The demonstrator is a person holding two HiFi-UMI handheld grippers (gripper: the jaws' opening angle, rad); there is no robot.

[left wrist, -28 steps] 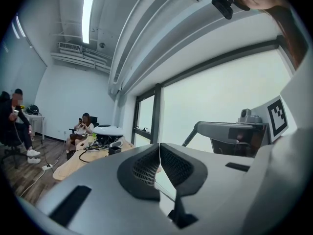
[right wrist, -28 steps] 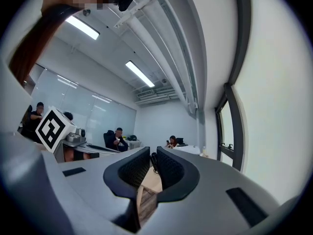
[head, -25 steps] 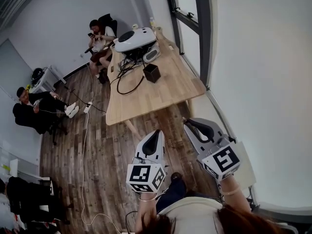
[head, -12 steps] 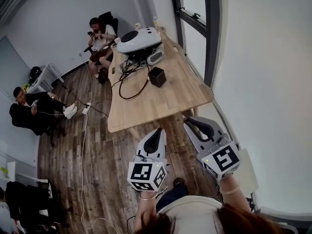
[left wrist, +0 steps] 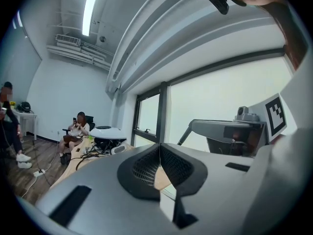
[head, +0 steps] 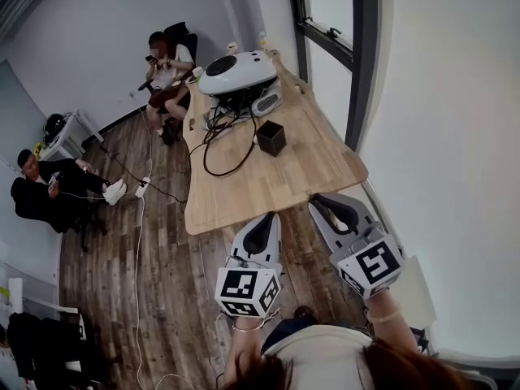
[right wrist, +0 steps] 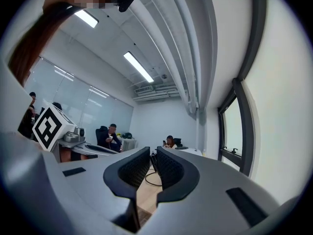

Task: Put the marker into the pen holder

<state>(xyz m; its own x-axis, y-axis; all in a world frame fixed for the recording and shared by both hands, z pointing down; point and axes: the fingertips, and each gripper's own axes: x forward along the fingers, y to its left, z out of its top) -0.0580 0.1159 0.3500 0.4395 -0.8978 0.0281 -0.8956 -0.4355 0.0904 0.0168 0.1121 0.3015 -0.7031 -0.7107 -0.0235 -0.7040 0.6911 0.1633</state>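
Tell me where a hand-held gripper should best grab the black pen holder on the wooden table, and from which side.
Probably across two opposite flat walls of the pen holder, just below its open rim: it stands upright and square-sided, so flat pads should seat well. Come from the near, window side, where the table is bare; cables crowd the other side.

Office: long wooden desk, tangled cables, seated people, ceiling strip lights.
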